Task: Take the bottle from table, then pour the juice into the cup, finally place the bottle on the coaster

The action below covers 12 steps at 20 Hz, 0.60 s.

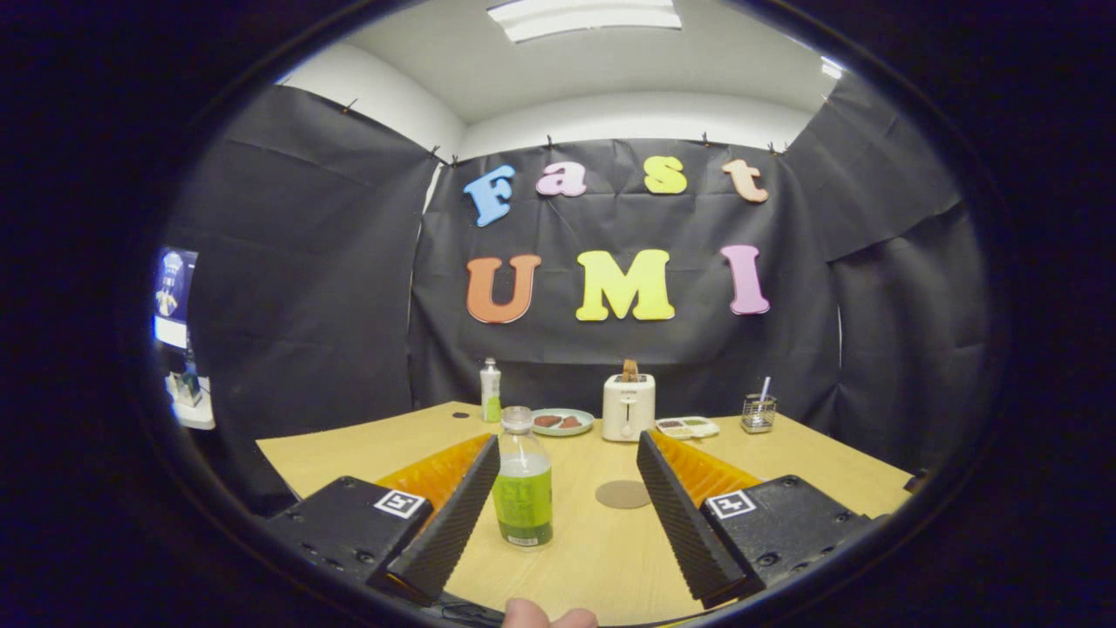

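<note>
A clear bottle [522, 481] with a green label and a pale cap stands upright on the wooden table [811, 458], just ahead of my fingers and close beside the left one. My gripper [565, 484] is open, its fingers spread wide with nothing pressed between them. A round brown coaster [622, 494] lies flat on the table to the right of the bottle, between the fingers and a little beyond them. I cannot make out a cup.
Along the table's far side stand a small bottle with green liquid [491, 391], a plate with food [562, 422], a white toaster [629, 406], a small dish [687, 426] and a wire holder [758, 412]. A person's fingertips [549, 616] show below the fingers.
</note>
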{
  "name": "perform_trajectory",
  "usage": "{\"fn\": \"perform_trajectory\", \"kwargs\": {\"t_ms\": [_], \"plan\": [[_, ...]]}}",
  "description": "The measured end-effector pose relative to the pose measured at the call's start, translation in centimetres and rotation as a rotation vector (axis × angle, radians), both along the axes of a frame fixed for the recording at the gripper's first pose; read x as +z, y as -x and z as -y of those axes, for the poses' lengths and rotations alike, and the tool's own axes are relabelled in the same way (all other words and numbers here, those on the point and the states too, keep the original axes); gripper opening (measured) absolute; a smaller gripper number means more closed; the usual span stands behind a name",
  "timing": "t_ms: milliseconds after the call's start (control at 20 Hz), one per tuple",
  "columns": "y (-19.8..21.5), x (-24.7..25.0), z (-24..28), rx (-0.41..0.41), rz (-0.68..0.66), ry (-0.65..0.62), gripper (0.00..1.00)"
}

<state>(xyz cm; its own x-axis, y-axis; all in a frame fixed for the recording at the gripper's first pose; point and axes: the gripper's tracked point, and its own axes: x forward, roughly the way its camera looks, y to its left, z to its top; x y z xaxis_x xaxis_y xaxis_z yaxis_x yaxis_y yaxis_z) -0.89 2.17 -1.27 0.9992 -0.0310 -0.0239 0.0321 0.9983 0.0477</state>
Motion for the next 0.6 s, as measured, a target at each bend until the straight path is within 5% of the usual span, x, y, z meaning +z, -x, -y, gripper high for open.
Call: {"fn": "perform_trajectory", "kwargs": {"t_ms": [600], "plan": [[0.0, -3.5, -3.2, -0.003, -0.072, 0.008, 1.00]]}}
